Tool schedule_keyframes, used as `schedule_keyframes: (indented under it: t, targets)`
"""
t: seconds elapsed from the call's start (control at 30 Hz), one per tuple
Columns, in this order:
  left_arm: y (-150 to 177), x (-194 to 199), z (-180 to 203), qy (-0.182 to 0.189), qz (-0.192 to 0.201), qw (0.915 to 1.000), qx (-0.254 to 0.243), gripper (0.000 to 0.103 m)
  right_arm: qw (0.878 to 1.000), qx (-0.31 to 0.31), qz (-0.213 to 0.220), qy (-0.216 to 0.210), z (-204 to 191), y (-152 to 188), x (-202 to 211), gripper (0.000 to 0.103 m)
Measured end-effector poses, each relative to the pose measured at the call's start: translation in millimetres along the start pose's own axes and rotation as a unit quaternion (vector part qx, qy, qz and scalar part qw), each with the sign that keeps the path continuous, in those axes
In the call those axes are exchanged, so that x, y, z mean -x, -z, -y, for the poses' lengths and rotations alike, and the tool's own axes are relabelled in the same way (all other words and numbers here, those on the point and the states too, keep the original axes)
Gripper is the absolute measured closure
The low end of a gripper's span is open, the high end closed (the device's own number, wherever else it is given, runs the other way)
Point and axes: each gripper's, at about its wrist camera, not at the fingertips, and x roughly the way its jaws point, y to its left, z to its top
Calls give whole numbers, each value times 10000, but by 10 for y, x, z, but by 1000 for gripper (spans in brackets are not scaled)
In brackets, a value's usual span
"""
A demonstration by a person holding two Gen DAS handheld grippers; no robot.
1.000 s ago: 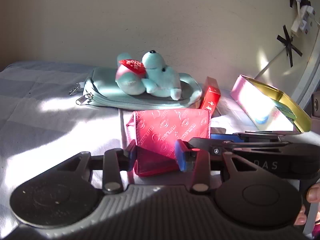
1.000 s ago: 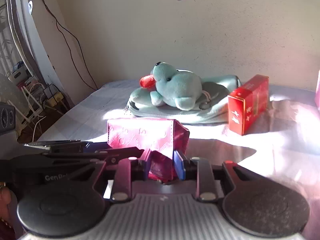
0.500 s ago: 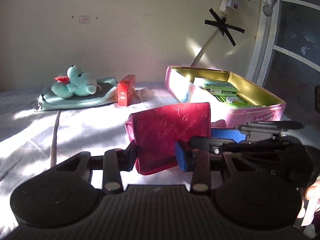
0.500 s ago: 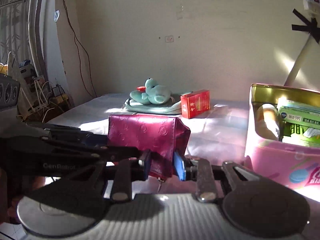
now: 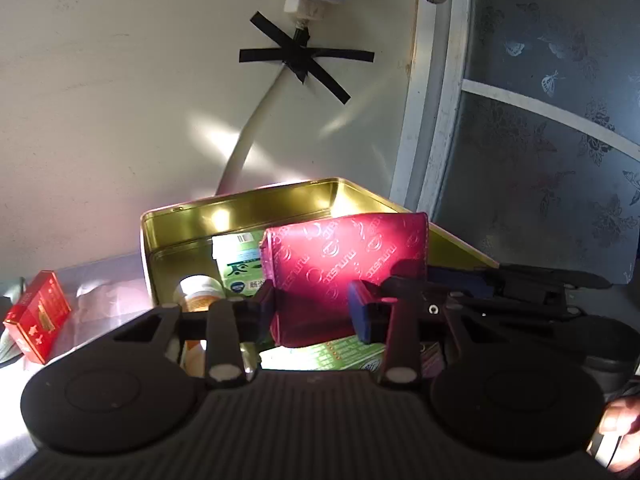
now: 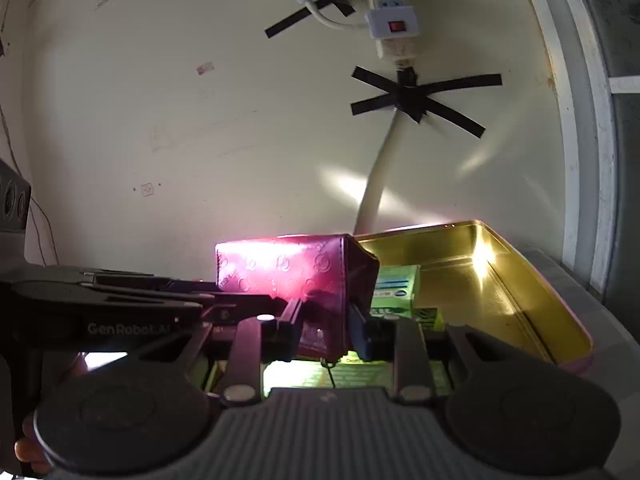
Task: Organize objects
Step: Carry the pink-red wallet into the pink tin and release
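1. Crimson embossed pouch [image 5: 344, 264]: faux-leather look, stamped with round logos. It is held upright in the air by both grippers at once, directly over the open tin and just ahead of both cameras.
2. Left gripper [image 5: 314, 312]: jaws narrow and clamped on one lower end of the pouch, a blue pad against its right face and a dark pad at its left edge. The jaws have just been closing a little further, with the pouch between them.
3. Right gripper [image 6: 326, 330]: jaws drawn close together and pinching the pouch's other end. In the right wrist view the pouch rises just above the fingertips, and the left gripper's body reaches in from the left.
4. Gold-lined rectangular tin [image 5: 240, 216]: lid off, pink outside along the near right rim in the right wrist view. It lies below and beyond both grippers, against the wall.
5. Tin contents, under and to the left of the left gripper: an upright green-and-white carton [image 5: 240, 268], a small jar with a pale lid [image 5: 198, 290], and flat green printed packets [image 5: 332, 354] directly beneath the pouch. The far right part of the tin floor is bare gold.
6. Red cigarette-style box [image 5: 38, 328]: outside the tin, well to the left of the left gripper, on the pale cloth-covered surface [image 5: 108, 280].
7. A fingertip [image 5: 618, 420] shows at the left gripper's lower right edge.
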Motion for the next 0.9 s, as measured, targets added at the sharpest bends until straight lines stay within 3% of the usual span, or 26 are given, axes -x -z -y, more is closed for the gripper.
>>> schedule_keyframes:
  t: [0.1,0.23,0.27,0.3,0.33,0.4,0.7,0.9]
  targets:
    - [-80,-412,72,16,-478,9987,172,64,9992,-80,-259,286,267,-49,-187,77]
    - [-174,-819,24,-292,-1060,9930,429,60,9961,107,-483,735,434,-126,-497,76]
    - [-200,-869,9,-354,-1135,9918,477,59,9958,49,-446,797,485,-123,-533,74]
    - [-234,-919,-24,-455,-1230,9899,540,55,9949,15,-346,950,508,-127,-558,65]
    - [-260,-920,-49,-482,-1158,9903,602,54,9937,-7,-137,1115,529,-110,-546,52]
    - [-283,-860,-55,-623,-949,9920,560,50,9930,-144,168,1163,597,-63,-485,41]
    - [-193,-397,135,-910,-319,9953,-2,49,9886,-174,900,1192,615,-42,-166,43]
    - [-45,-49,172,-1174,-188,9924,-324,46,9911,-186,906,961,429,-16,24,43]
